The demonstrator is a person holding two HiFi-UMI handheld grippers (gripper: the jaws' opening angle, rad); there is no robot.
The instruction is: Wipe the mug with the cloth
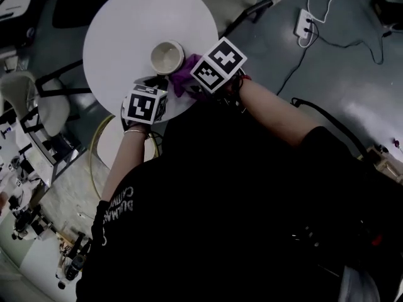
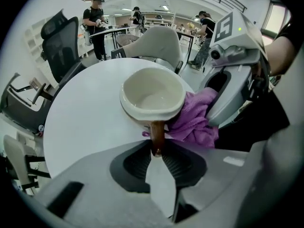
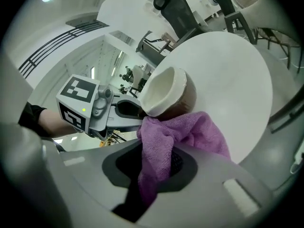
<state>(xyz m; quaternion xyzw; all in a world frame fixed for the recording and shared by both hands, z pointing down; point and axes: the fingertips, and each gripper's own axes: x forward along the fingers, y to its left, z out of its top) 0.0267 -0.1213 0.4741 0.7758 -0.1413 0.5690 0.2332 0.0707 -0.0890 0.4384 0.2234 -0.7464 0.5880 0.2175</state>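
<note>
We are judging this mid-wipe: left gripper (image 2: 156, 151) pinching the mug (image 2: 152, 96) by its handle (image 2: 157, 133), right gripper (image 3: 159, 175) pinching the cloth (image 3: 190, 132), pressing it against 1 side, other sides remaining.

Cream mug (image 1: 167, 56), brown outside, open side up by the near edge of the white tabletop (image 1: 126, 24), purple cloth (image 1: 182, 77) bunched against it.

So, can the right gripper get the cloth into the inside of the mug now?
Probably yes. The mug has nothing over its mouth, the cloth in the right gripper lies against its side near the rim, and the left gripper holds only the handle, clear of the mouth.
</note>
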